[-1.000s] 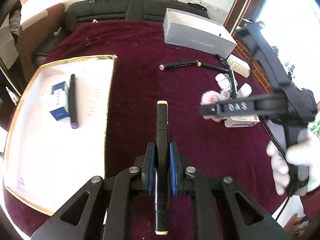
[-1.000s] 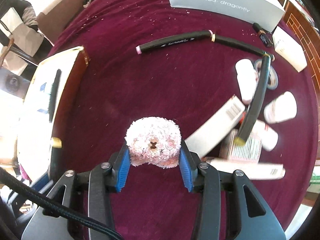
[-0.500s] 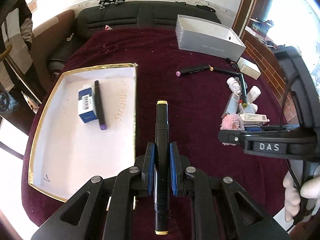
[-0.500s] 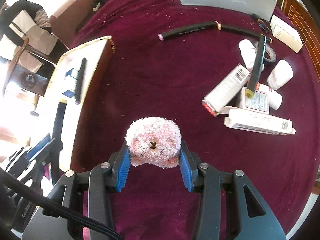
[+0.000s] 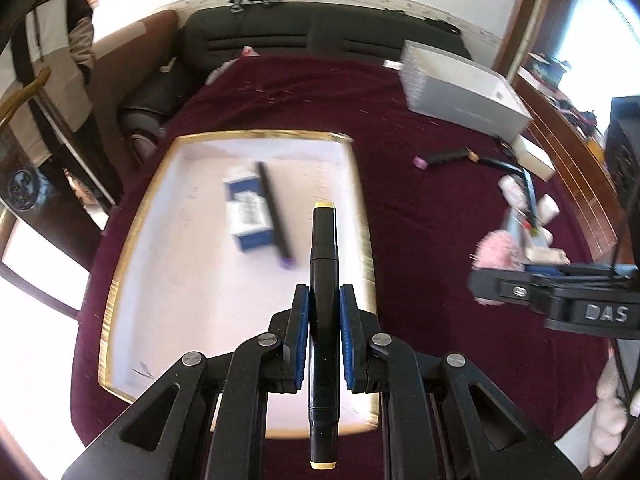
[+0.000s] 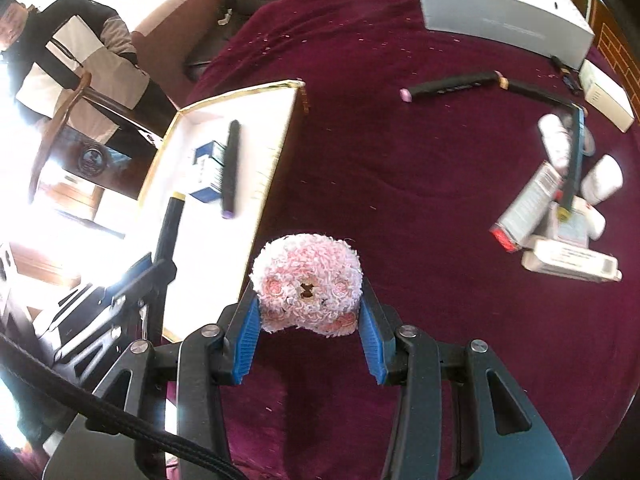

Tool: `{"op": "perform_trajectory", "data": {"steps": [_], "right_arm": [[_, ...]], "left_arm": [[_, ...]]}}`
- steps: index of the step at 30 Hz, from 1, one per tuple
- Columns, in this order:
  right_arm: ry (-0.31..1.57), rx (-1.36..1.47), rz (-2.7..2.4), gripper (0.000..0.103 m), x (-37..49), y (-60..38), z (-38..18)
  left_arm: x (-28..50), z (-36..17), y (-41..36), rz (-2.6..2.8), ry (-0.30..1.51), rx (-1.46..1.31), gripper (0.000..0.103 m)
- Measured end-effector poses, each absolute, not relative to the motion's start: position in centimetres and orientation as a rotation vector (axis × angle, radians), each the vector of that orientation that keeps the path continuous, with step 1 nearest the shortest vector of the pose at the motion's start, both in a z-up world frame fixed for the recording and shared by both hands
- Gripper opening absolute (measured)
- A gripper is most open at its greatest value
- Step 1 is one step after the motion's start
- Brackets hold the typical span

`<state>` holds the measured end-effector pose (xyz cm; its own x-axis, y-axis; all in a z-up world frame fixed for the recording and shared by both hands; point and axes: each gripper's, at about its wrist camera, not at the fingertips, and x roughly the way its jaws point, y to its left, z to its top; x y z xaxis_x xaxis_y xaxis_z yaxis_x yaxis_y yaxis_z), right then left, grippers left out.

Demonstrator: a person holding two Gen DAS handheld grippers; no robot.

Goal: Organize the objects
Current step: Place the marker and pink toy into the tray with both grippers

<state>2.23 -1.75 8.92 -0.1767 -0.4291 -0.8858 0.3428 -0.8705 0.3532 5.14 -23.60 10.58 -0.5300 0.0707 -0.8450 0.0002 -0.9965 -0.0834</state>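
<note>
My left gripper (image 5: 324, 312) is shut on a black marker with yellow ends (image 5: 324, 264) and holds it over the right part of a white gold-rimmed tray (image 5: 132, 236). The tray holds a blue and white box (image 5: 248, 216) and a black marker with a purple tip (image 5: 276, 216). My right gripper (image 6: 308, 316) is shut on a fluffy pink plush (image 6: 308, 284), above the maroon cloth just right of the tray (image 6: 276, 160). The plush and right gripper show at the right in the left wrist view (image 5: 496, 252).
A grey shoe box (image 6: 500, 8) stands at the back right. Loose markers (image 6: 448, 86), white bottles (image 6: 600, 180) and small cartons (image 6: 568, 260) lie in a cluster at the right. A person (image 6: 68, 52) sits beyond the tray's far left corner. A dark sofa (image 5: 320, 36) is behind the table.
Both grippers have moved left toward the tray with their loads. The left gripper's marker is now over the tray rather than over the cloth.
</note>
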Motion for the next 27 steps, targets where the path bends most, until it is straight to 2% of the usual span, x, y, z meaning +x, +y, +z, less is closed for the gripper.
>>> {"op": "perform_trajectory", "data": {"steps": [11,21,27], "right_arm": [[-0.058,1.562,-2.06,0.043,-2.9,-9.9,9.2],[0.11,1.648,-2.084,0.043,-8.6,-16.8,4.3],[0.168,1.697,-2.089,0.043,-10.9,-18.6,1.6]], "left_arm": [[-2.9,7.8,-32.4,2.782,-0.076,-1.549,0.012],[-8.2,1.9,-35.3,2.688,-0.163,-1.66,0.012],[-8.8,1.6,-36.1,2.713,-0.203,-1.636,0.012]]}}
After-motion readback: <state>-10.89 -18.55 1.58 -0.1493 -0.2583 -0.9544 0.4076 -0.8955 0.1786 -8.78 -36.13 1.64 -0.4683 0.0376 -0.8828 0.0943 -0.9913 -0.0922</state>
